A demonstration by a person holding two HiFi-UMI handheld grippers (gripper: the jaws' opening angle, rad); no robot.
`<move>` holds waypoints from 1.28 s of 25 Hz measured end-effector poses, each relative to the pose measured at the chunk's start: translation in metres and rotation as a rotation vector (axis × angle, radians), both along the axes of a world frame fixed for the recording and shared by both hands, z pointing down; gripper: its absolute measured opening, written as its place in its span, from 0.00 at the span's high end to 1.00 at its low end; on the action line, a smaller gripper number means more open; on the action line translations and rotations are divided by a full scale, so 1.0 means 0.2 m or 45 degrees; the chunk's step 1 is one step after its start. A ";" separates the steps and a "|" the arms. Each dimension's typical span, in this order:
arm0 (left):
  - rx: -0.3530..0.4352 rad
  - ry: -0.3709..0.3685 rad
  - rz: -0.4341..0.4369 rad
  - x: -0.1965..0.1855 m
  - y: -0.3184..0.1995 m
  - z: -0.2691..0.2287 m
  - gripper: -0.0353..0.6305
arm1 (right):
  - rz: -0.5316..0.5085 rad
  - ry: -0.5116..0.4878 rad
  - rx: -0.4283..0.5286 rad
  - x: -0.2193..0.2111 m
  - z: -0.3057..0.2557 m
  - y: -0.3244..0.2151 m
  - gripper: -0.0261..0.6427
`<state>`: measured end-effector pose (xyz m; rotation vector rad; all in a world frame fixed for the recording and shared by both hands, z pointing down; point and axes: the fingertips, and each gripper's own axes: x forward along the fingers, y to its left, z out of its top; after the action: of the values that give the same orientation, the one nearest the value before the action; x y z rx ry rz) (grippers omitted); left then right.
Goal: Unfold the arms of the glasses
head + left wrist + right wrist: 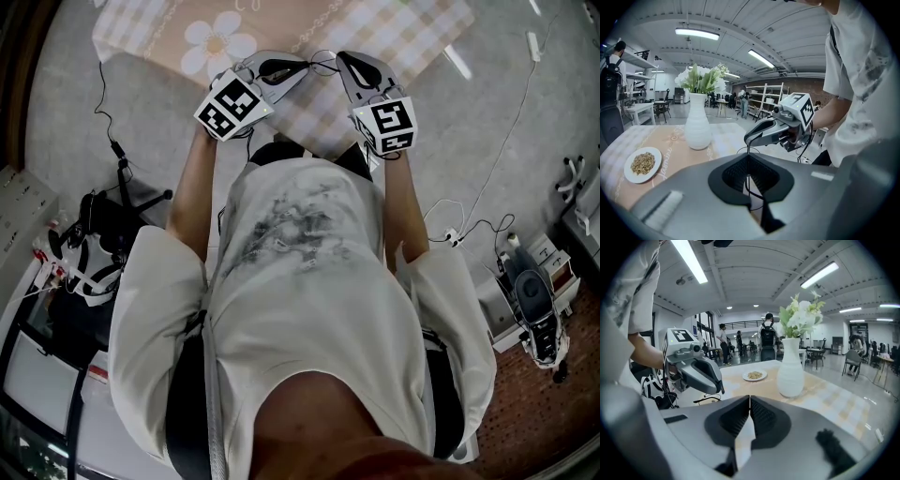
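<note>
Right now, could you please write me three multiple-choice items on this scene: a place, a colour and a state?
1. Where is the plate? A on the floor; B on the table near the vase; C in a gripper.
2. What colour is the vase? A white; B blue; C black.
3. The left gripper has its jaws: A wide open; B shut on the plate; C shut on the glasses.
Answers: B, it lies on the table beside the vase; A, its body is white; C, their thin dark frame is pinched between them.
</note>
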<state>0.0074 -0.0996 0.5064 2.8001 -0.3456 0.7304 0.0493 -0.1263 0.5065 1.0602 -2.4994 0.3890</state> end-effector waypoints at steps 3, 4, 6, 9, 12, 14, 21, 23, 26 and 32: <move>0.001 0.031 -0.013 -0.01 0.00 -0.04 0.93 | -0.002 0.002 -0.003 0.00 0.00 0.01 0.93; 0.003 0.041 -0.017 -0.02 0.00 -0.05 0.93 | -0.003 0.001 -0.004 0.00 0.00 0.01 0.93; 0.006 0.057 -0.022 -0.02 -0.01 -0.07 0.93 | -0.005 -0.001 -0.006 -0.01 0.01 0.02 0.93; 0.010 0.061 -0.021 -0.02 -0.01 -0.07 0.93 | -0.010 0.001 -0.010 -0.03 0.01 0.03 0.93; 0.010 0.059 -0.020 -0.03 -0.01 -0.07 0.93 | -0.018 0.004 -0.014 -0.05 0.01 0.04 0.93; 0.009 0.062 -0.022 -0.03 -0.01 -0.08 0.93 | -0.023 0.006 -0.016 -0.05 0.01 0.04 0.93; 0.011 0.101 -0.033 -0.04 -0.01 -0.11 0.93 | -0.037 0.008 -0.015 -0.07 0.02 0.05 0.93; 0.013 0.116 -0.035 -0.04 -0.02 -0.13 0.93 | -0.045 0.012 -0.010 -0.08 0.01 0.06 0.93; 0.017 0.136 -0.041 -0.04 -0.02 -0.16 0.93 | -0.057 0.021 0.000 -0.10 0.00 0.07 0.93; 0.036 0.162 -0.049 -0.04 -0.03 -0.21 0.93 | -0.078 0.046 0.033 -0.12 -0.03 0.09 0.93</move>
<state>-0.0014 -0.1065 0.4640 2.8409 -0.3882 0.5394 0.0244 -0.1087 0.5000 0.9890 -2.5046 0.3177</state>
